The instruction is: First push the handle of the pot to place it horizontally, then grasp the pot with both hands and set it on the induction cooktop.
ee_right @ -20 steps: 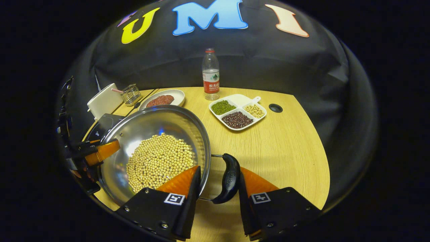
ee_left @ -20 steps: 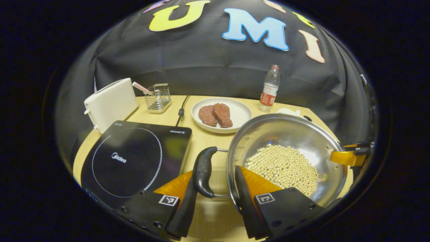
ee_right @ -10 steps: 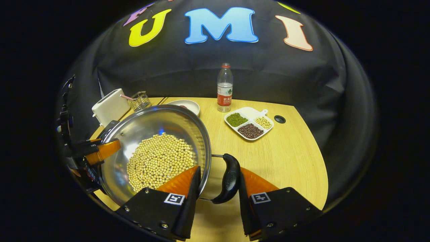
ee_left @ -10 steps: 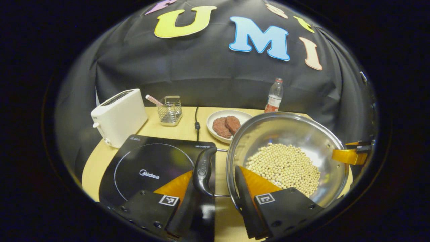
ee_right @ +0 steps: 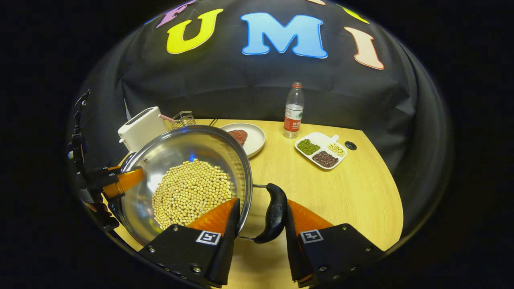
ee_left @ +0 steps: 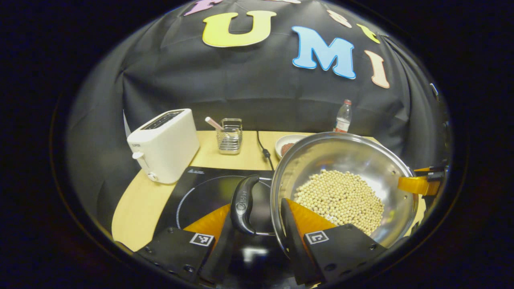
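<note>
Steel pot (ee_left: 345,160) hangs over the induction cooktop (ee_left: 209,192) in the left gripper view, each gripper's (ee_left: 257,237) (ee_right: 259,237) jaws pinching a rim handle.

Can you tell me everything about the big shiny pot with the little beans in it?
The pot is a wide, shiny metal bowl shape, holding a heap of pale round beans. It has a dark curved handle on each side. The left tool straddles one handle and the rim; the right tool does the same on the other. It hangs partly above the black induction cooktop.
</note>
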Action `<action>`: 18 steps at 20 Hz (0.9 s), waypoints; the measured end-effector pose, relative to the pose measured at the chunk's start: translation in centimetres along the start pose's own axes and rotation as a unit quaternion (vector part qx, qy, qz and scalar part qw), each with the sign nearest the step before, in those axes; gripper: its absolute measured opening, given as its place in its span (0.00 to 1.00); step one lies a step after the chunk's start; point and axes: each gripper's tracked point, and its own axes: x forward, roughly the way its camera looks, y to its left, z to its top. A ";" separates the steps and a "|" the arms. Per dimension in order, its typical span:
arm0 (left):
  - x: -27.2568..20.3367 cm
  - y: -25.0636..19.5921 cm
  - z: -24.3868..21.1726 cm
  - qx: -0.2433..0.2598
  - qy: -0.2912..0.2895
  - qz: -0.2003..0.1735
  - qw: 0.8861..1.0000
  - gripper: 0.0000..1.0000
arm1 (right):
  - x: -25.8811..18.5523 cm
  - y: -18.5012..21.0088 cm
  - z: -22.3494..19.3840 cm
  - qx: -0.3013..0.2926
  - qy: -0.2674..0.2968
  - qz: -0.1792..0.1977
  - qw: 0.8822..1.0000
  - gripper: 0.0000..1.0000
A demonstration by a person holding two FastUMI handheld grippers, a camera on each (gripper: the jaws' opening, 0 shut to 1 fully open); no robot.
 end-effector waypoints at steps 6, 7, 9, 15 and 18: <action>-0.5 6.8 -0.3 -0.004 0.002 0.017 1.000 0.70 | 0.9 6.2 0.5 -0.006 -0.003 0.013 1.000 0.57; -0.5 8.0 -0.2 -0.004 0.002 0.020 1.000 0.69 | 1.1 7.4 0.5 -0.006 -0.004 0.015 1.000 0.57; -0.7 10.3 -0.3 -0.001 0.002 0.026 1.000 0.68 | 1.7 9.6 0.5 -0.005 -0.002 0.019 1.000 0.57; 0.0 16.1 -0.6 0.002 0.009 0.042 0.999 0.68 | 3.8 14.8 0.5 -0.002 0.004 0.029 1.000 0.57; 0.6 18.0 -1.2 -0.002 0.018 0.048 0.999 0.68 | 4.9 16.6 0.6 0.000 0.011 0.035 0.999 0.57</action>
